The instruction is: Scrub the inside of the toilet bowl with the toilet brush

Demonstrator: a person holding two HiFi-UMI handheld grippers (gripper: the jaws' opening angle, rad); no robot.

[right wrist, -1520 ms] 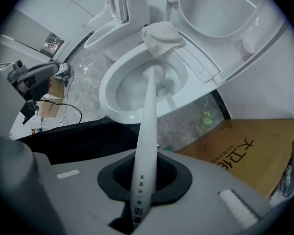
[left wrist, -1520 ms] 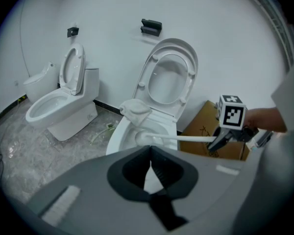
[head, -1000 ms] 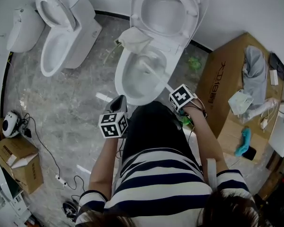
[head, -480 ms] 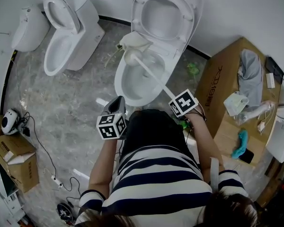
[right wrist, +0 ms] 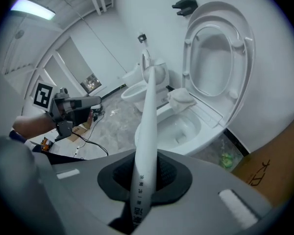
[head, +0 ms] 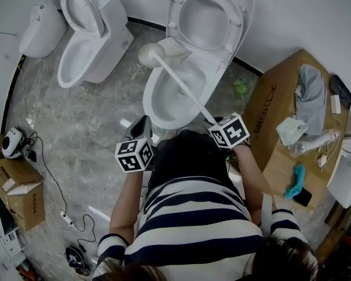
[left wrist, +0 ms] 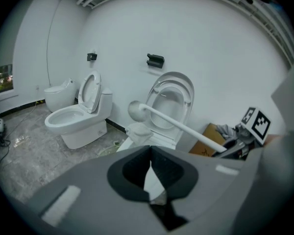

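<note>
The white toilet (head: 174,115) stands with its lid (head: 206,16) raised, and its bowl (right wrist: 181,126) also shows in the right gripper view. My right gripper (head: 213,122) is shut on the handle of the white toilet brush (head: 181,86), near the bowl's front right. The brush head (head: 147,54) hangs in the air over the bowl's far left rim, beside a crumpled cloth (head: 176,44). In the right gripper view the handle (right wrist: 146,131) runs up from between the jaws. My left gripper (head: 142,122) is shut on nothing, left of the bowl's front. The left gripper view shows the brush head (left wrist: 136,110) raised.
A second toilet (head: 85,45) and a wall fixture (head: 41,28) stand to the left. At right a cardboard box (head: 278,127) carries cloths. Cables (head: 50,183) and a small box (head: 17,198) lie on the marble floor at left. The person's legs are right before the bowl.
The brush has come up out of the bowl. Its head has swung up and to the left, from inside the bowl to above the far left rim. The left gripper stayed put.
</note>
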